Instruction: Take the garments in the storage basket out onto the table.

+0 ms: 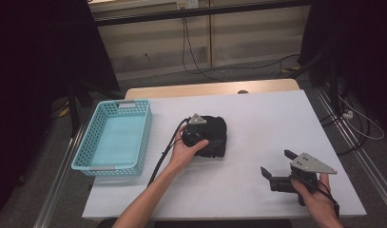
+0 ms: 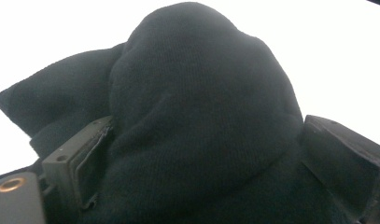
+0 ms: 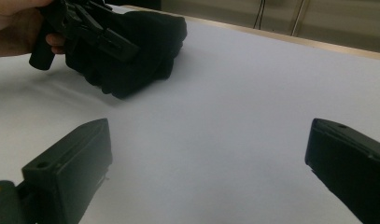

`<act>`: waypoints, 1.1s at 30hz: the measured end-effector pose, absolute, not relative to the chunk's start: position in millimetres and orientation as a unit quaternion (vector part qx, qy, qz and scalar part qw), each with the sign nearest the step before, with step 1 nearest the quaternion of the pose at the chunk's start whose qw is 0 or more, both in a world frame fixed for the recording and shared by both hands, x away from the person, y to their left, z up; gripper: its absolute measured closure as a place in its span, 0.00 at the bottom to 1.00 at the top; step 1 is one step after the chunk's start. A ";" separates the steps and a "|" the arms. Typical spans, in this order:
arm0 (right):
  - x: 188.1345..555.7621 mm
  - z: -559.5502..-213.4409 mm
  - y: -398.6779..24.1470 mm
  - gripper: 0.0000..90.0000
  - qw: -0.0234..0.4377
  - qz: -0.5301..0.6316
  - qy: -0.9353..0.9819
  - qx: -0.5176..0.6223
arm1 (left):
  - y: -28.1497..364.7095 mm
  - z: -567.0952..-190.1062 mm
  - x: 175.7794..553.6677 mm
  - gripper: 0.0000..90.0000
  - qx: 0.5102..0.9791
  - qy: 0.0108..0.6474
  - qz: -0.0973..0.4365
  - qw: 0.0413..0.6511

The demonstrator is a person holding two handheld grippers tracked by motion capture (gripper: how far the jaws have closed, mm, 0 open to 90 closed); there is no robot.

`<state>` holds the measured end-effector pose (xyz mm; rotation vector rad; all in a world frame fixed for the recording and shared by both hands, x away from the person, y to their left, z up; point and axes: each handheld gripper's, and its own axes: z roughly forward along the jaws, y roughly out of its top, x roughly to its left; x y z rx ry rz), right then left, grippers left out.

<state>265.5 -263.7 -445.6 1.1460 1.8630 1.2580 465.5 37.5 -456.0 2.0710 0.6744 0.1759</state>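
Note:
A black knitted cloth (image 1: 216, 135) lies bunched near the middle of the white table (image 1: 272, 114). My left gripper (image 1: 200, 135) rests on its near left side, held by a hand. In the left gripper view the cloth (image 2: 201, 93) bulges up between the widely spread jaws of the left gripper (image 2: 206, 158), which stand apart at its sides without squeezing it. My right gripper (image 1: 278, 164) sits low at the table's front right, open, with bare table between the jaws. In the right gripper view the right gripper (image 3: 206, 158) faces the cloth (image 3: 145, 42) and the left gripper (image 3: 92, 30).
A light blue perforated basket (image 1: 146, 130) stands at the table's left edge with nothing in it. Cables run over the floor behind the table. Black stands flank the table on both sides.

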 end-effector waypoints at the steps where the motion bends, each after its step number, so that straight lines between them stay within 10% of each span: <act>1: 266.4 -446.0 -264.2 0.00 0.302 0.476 0.703 0.433 | 37.6 -455.2 465.0 0.07 0.841 0.277 0.071 0.460; 33: 272.5 -445.8 -260.2 0.00 0.300 0.476 0.708 0.426 | 64.0 -417.0 440.1 0.05 0.804 0.272 0.135 0.511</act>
